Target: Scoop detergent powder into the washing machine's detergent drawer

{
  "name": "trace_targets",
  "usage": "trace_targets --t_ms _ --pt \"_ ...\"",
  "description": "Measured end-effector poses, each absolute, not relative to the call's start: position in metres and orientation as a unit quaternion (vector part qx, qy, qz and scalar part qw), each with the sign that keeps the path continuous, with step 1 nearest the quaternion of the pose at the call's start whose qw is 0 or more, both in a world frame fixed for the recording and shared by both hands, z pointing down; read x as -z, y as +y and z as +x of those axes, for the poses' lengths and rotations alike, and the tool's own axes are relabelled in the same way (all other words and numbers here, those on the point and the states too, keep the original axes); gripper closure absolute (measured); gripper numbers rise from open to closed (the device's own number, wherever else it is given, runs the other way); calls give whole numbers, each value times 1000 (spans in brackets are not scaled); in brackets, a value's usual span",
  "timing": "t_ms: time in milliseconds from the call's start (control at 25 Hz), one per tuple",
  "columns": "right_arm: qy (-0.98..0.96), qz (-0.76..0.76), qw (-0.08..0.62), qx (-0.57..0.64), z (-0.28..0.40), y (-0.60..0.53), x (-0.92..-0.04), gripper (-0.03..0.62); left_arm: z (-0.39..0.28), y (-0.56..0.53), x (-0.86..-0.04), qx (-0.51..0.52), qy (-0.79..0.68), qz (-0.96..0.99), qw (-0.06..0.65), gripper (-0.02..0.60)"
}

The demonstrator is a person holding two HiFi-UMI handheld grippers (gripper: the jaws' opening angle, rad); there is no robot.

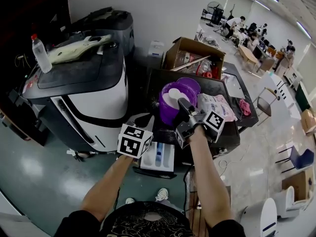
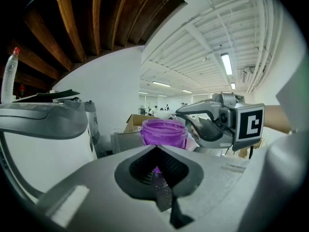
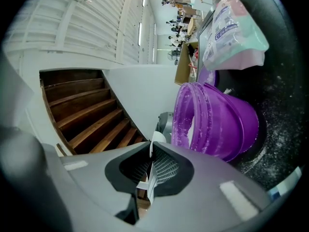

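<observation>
A purple tub (image 1: 177, 101) of white detergent powder stands on a dark table, also seen in the left gripper view (image 2: 164, 132) and the right gripper view (image 3: 217, 124). My right gripper (image 1: 184, 107) reaches over its rim, shut on the thin white handle of a scoop (image 3: 151, 164). The scoop's bowl (image 1: 174, 95) lies in the powder. The detergent drawer (image 1: 159, 157) is pulled out of the white washing machine (image 1: 98, 100), below my hands. My left gripper (image 1: 142, 120) hovers above the drawer, jaws shut with nothing in them (image 2: 157, 170). It faces the tub and the right gripper (image 2: 222, 122).
A pink and white detergent bag (image 1: 215, 105) lies right of the tub. An open cardboard box (image 1: 193, 56) stands behind. A plastic bottle (image 1: 41, 53) and a white tool (image 1: 79, 46) rest on the machine's top. People sit at desks far right.
</observation>
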State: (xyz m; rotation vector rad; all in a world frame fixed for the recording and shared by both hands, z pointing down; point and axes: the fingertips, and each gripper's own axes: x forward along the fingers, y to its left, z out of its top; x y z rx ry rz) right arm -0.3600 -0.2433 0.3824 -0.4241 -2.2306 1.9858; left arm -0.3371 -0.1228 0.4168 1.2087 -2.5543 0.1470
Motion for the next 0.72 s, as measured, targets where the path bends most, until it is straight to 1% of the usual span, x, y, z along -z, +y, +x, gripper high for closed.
trace_targets --t_ms 720 --pt "-740 -109 29 -663 -300 -210 -387 557 -297 -83 -427 -49 -874 458 157 581"
